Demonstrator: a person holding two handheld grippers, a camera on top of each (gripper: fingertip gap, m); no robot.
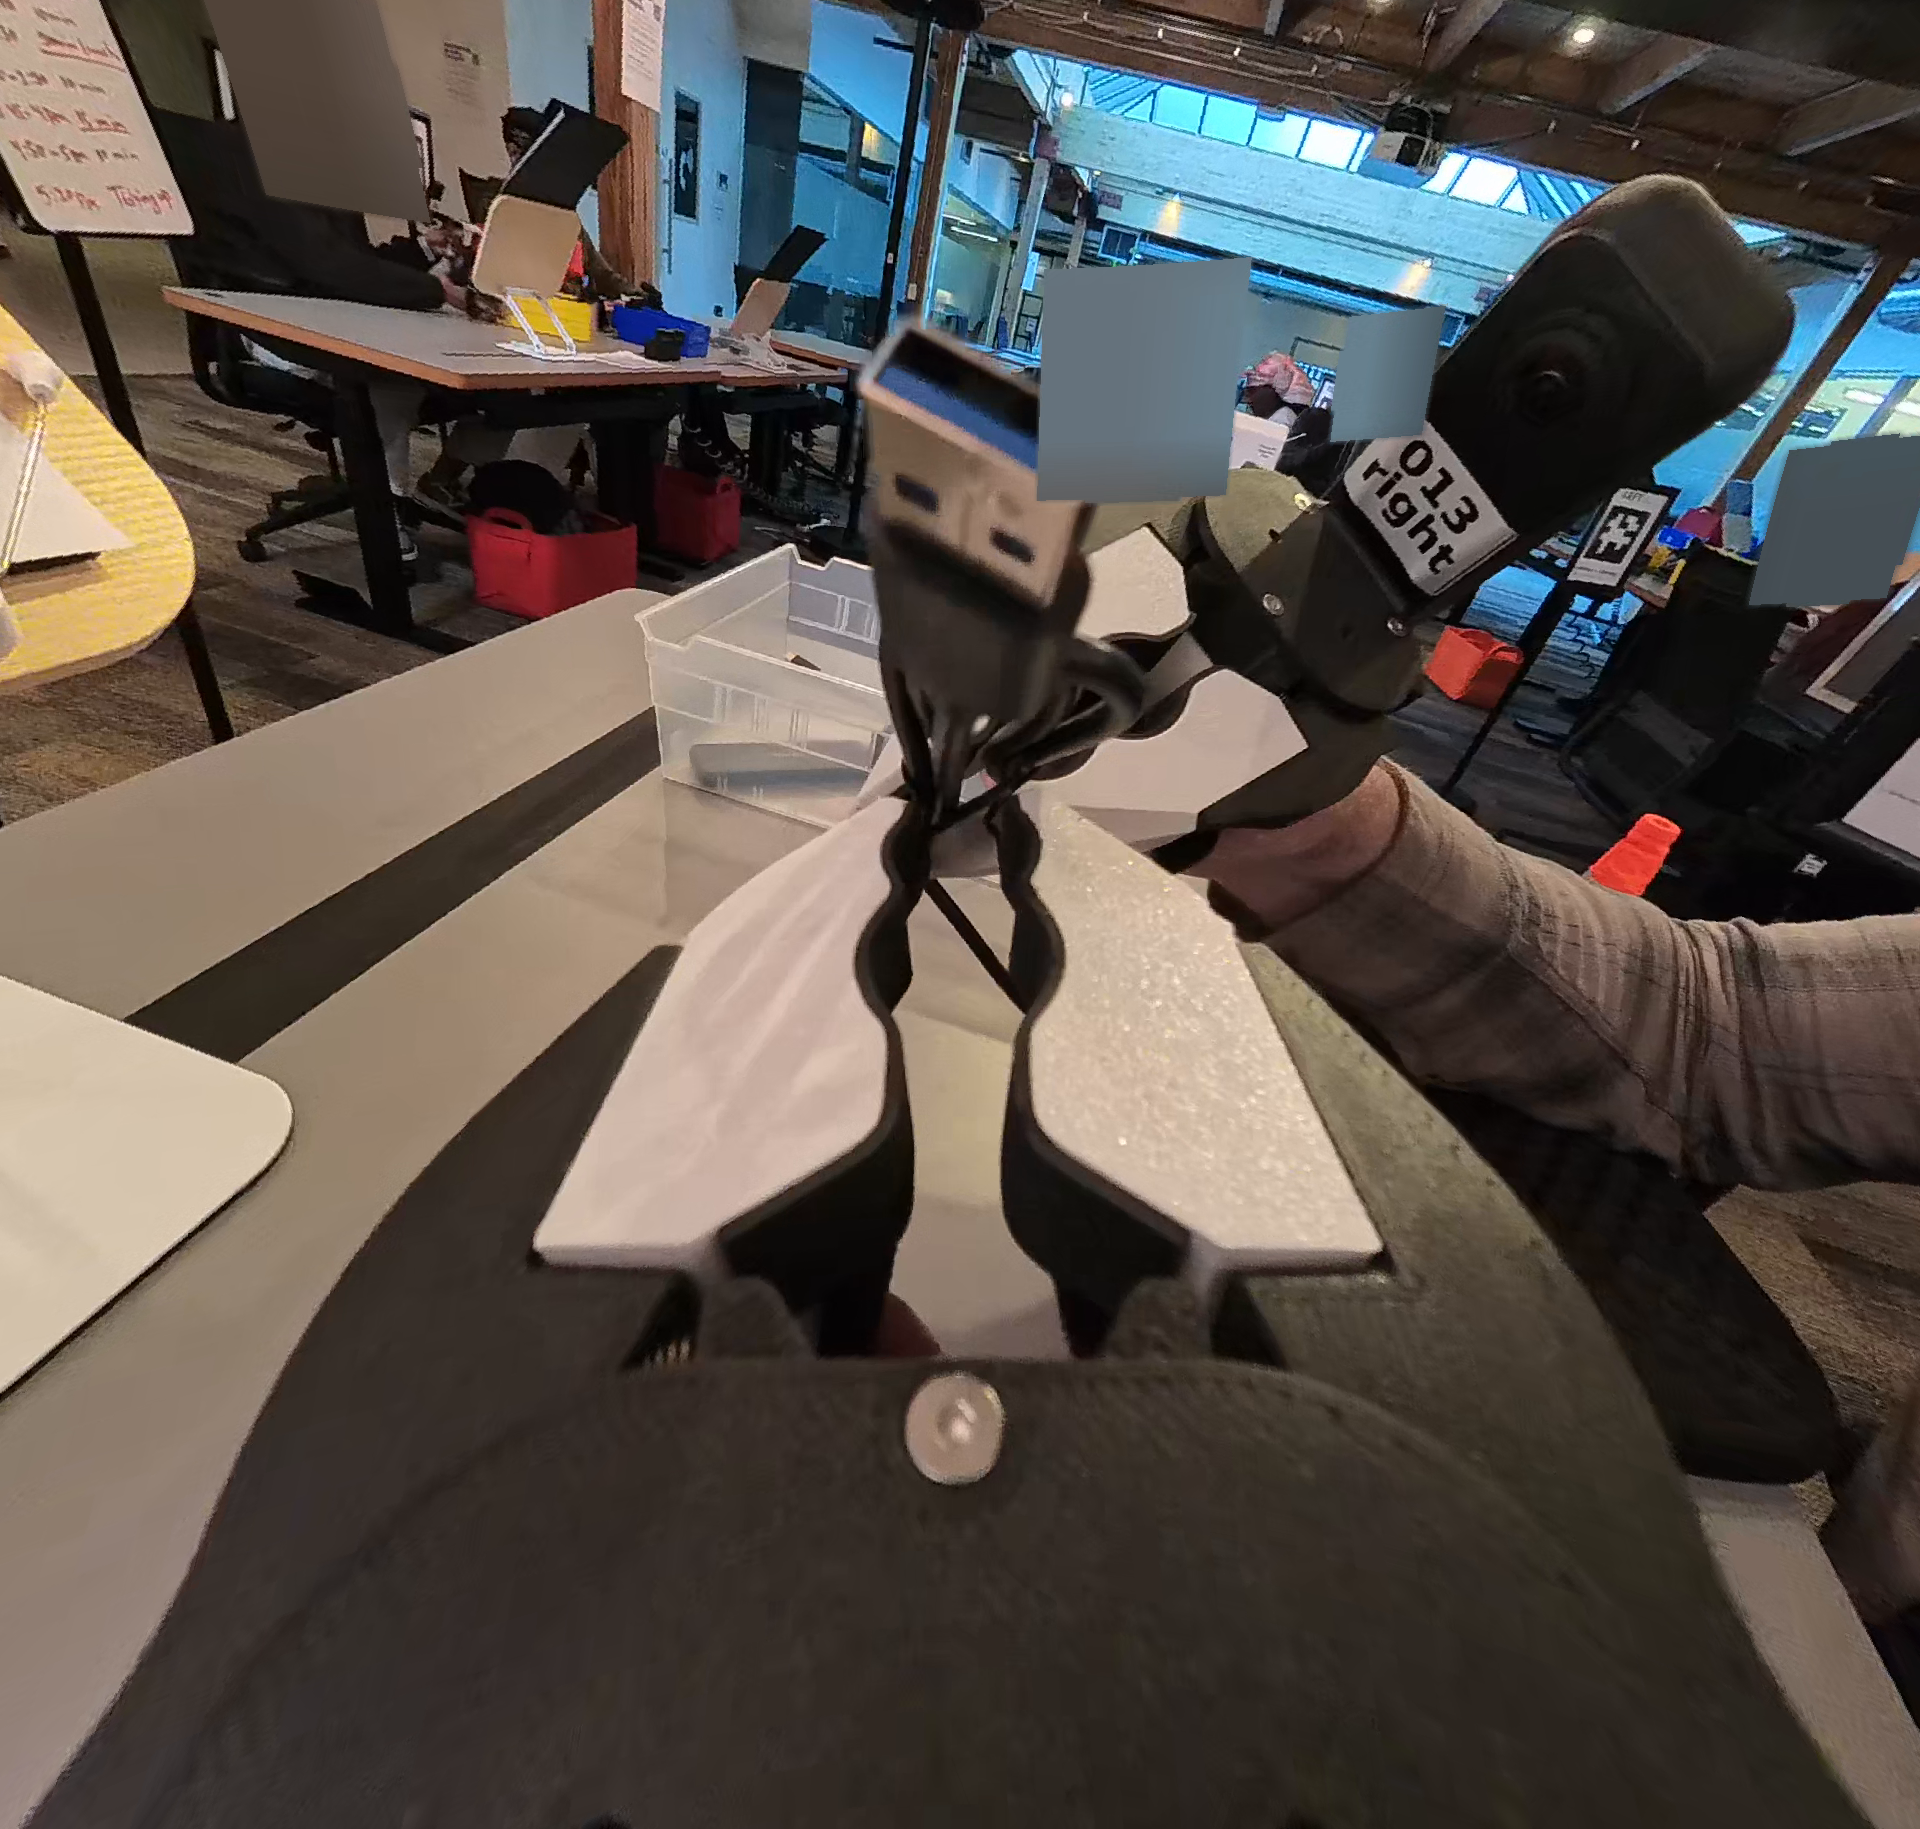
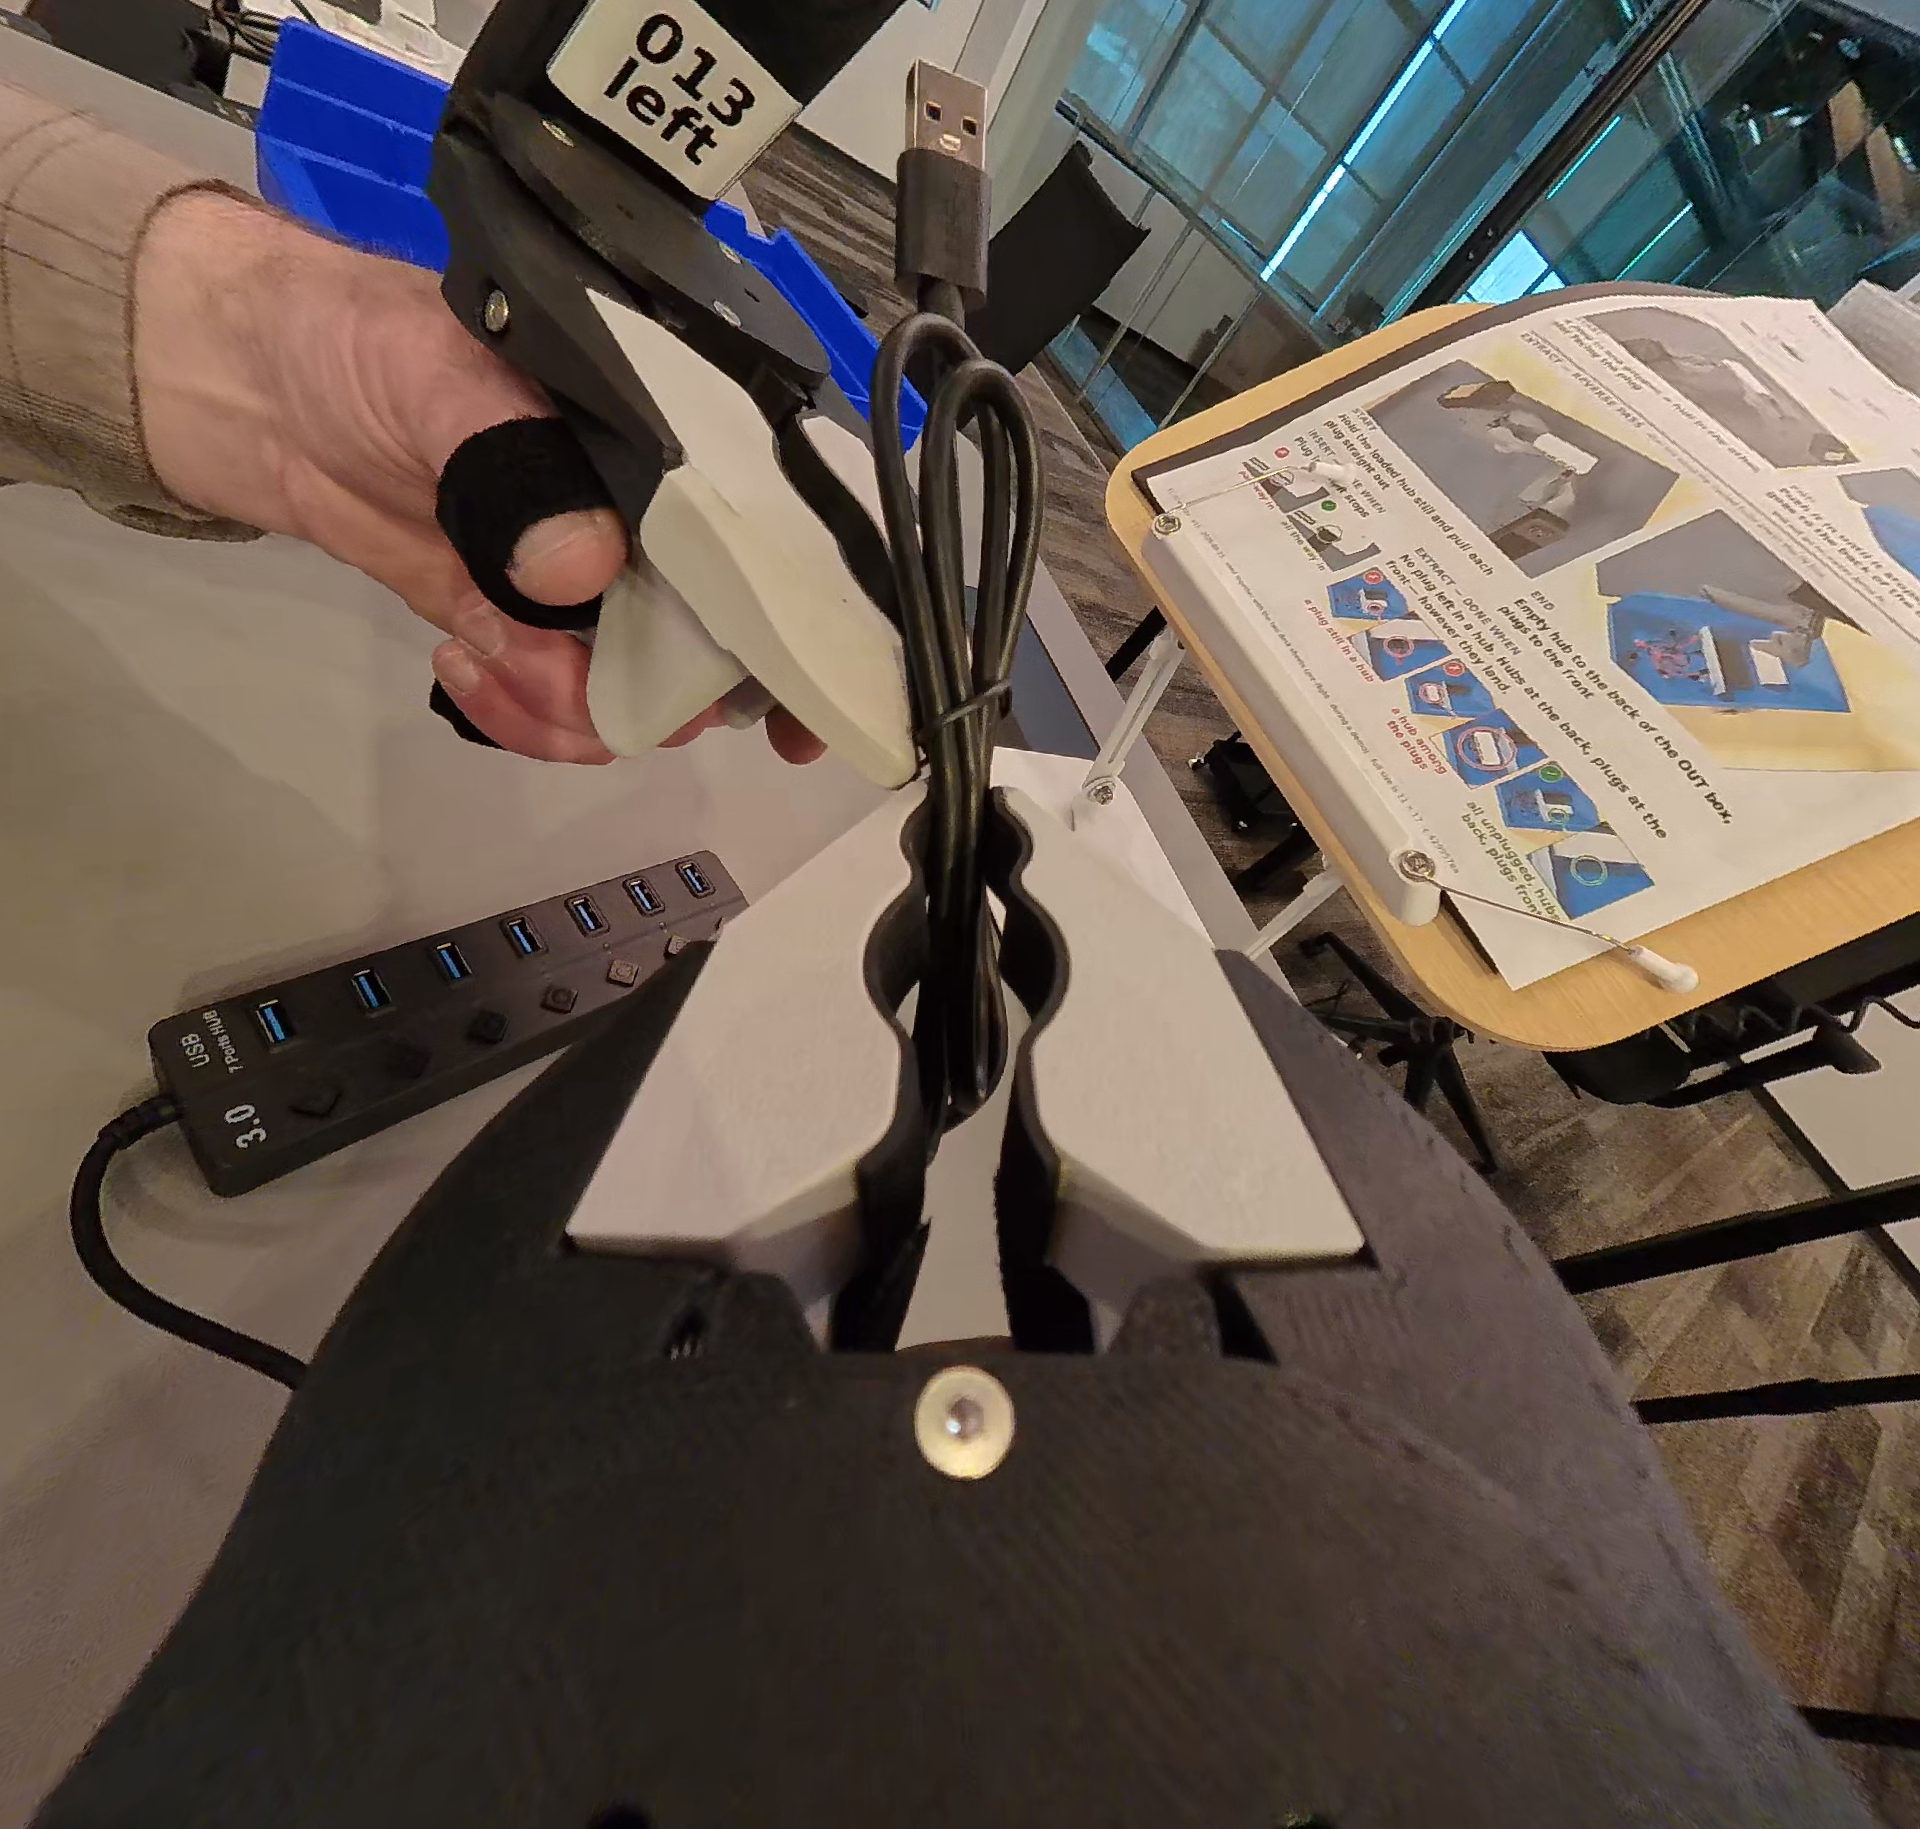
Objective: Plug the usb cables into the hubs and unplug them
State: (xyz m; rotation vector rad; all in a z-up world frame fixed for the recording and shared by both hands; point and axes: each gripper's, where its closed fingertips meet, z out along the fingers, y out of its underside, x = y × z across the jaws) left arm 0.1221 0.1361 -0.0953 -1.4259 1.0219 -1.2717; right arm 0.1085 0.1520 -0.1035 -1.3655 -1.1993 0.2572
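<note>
A bundled black USB cable (image 2: 961, 574), tied with a thin wire, is held in the air between both grippers. Its plug (image 1: 966, 470) points up and also shows in the right wrist view (image 2: 945, 117). My left gripper (image 1: 951, 823) is shut on the bundle just below the plug. My right gripper (image 2: 961, 813) is shut on the cable's loops, lower down. In the right wrist view the left gripper (image 2: 894, 751) pinches the bundle at the tie. A black multi-port USB hub (image 2: 447, 1010) with blue ports lies on the table to the left, with nothing plugged into them.
A clear plastic bin (image 1: 748, 657) holding a grey hub (image 1: 779, 766) stands on the grey table (image 1: 312, 844). A blue bin (image 2: 343, 158) sits behind the left gripper. A wooden stand with an instruction sheet (image 2: 1558, 636) is on the right. A white pad (image 1: 104, 1156) lies at left.
</note>
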